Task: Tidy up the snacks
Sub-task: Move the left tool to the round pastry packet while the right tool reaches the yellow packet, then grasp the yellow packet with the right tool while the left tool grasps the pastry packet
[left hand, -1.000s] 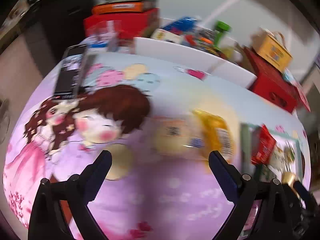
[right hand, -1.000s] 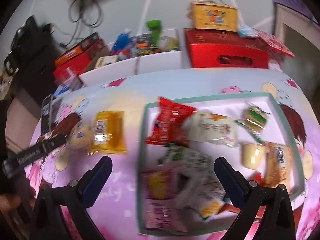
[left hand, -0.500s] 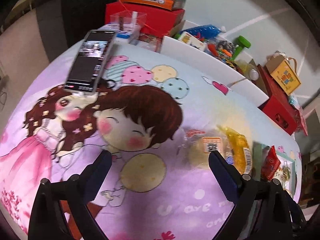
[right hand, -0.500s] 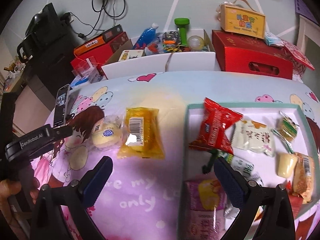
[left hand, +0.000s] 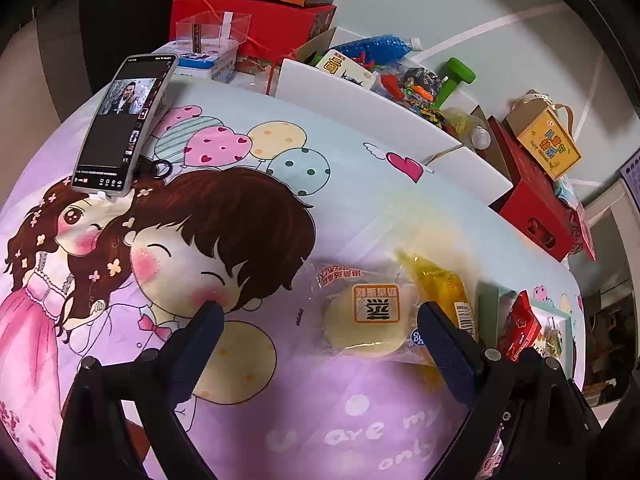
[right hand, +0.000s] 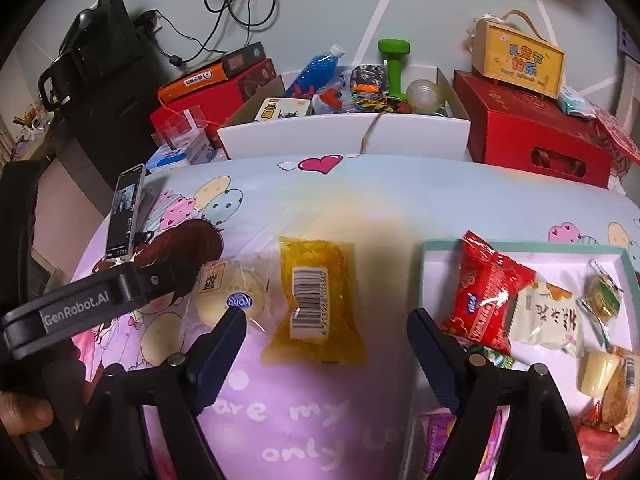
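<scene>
Both grippers, left (left hand: 320,324) and right (right hand: 326,330), hung wide open and empty over two wrapped snacks, a round pale bun (left hand: 362,322) and a yellow packet (right hand: 318,298), lying left of the teal-rimmed tray (right hand: 436,246), seemingly sorted apart.

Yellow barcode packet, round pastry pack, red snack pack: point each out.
yellow barcode packet (right hand: 316,300), right wrist view, on its barcode label.
round pastry pack (left hand: 366,322), left wrist view, on the pastry.
red snack pack (right hand: 486,294), right wrist view, mid-wrapper.
</scene>
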Demonstrator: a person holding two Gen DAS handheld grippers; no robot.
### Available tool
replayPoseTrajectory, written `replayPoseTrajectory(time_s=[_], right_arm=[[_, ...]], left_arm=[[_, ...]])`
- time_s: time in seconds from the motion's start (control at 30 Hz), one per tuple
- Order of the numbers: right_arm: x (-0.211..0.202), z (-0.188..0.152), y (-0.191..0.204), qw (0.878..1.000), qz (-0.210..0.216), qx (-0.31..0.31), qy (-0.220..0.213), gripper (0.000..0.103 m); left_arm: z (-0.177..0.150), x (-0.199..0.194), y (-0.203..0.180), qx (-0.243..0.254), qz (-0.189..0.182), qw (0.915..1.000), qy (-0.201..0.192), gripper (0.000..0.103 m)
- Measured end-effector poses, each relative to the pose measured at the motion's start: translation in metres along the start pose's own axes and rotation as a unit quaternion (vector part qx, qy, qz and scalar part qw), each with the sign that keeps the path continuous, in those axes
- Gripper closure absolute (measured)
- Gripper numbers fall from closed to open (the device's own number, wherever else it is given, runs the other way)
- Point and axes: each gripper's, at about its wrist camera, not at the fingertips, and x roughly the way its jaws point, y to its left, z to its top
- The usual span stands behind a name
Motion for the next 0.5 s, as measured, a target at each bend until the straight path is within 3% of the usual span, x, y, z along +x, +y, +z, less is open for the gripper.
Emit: replayPoseTrajectory(time_s=[0.33,0.4,0.5], right_arm=[[0.017,0.008,0.001,1.000,0.012,0.000,-0.001,0.023],[0.022,0.009,0.001,1.000,0.011,-0.003,0.001,0.030],[0.031,0.009,-0.001,1.000,0.011,-0.003,0.006,0.032]], left_arm=[[0.008,0.011,-0.017,0.009,-0.030,0.9995,0.005,0.006],[0.009,0.016,-0.021,0.014,-0.030,0.9994,0.006,0.006],[0.011,0.024,-0.027,0.020,-0.033,0.9992,0.011,0.006]])
